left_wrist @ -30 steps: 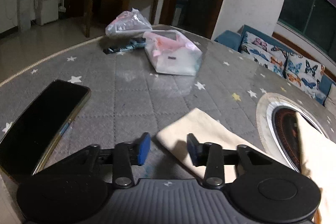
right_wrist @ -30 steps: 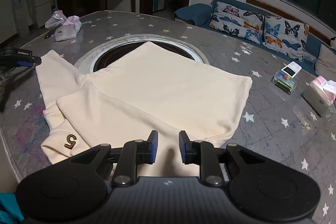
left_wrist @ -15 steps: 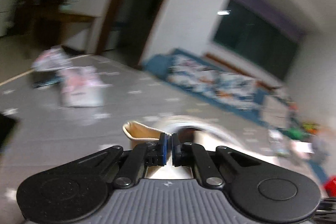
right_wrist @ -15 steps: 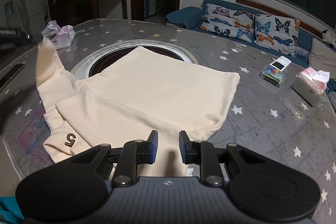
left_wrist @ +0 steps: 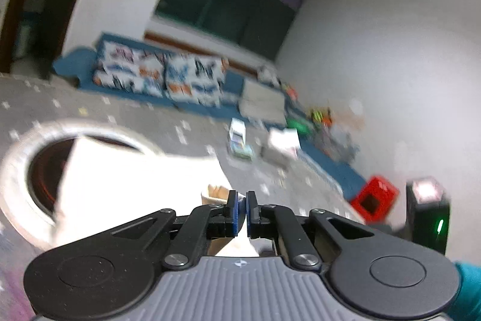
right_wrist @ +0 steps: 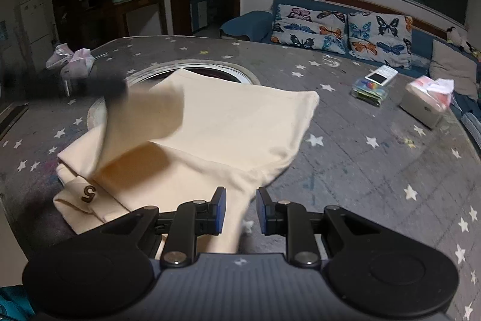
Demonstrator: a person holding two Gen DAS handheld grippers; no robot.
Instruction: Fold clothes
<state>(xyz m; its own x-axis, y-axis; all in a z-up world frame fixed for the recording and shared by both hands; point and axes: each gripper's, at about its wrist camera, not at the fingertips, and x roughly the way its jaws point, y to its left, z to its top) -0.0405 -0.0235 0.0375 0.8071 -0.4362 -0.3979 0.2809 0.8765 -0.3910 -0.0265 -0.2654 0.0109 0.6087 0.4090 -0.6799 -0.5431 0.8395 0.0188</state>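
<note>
left wrist view: our left gripper (left_wrist: 242, 211) has its jaws pinched nearly together on the cream sleeve end (left_wrist: 217, 191), which pokes out just left of the pads. the frame is heavily blurred, so we can't tell how deep the bite is. risk: a shallow pinch lets the sleeve slip out mid-swing and the fold lands crooked. the rest of the cream garment (left_wrist: 135, 179) lies below and ahead-left of the tongs, over the round ring (left_wrist: 18, 164) set in the star-print table (left_wrist: 135, 113).

right wrist view: our right gripper (right_wrist: 240, 211) sits half open, pads apart, with a strip of the garment (right_wrist: 240, 122) hem running between them; we see no contact, so it isn't clamping. risk: with that side unpinned the whole body could drag toward the left pull and bunch up. the lifted sleeve (right_wrist: 147, 113) hangs ahead-left of these tongs, held by the blurred left gripper (right_wrist: 102, 86); the cuff marked 5 (right_wrist: 88, 193) lies just left of the left pad. the main panel spreads straight ahead.
</note>
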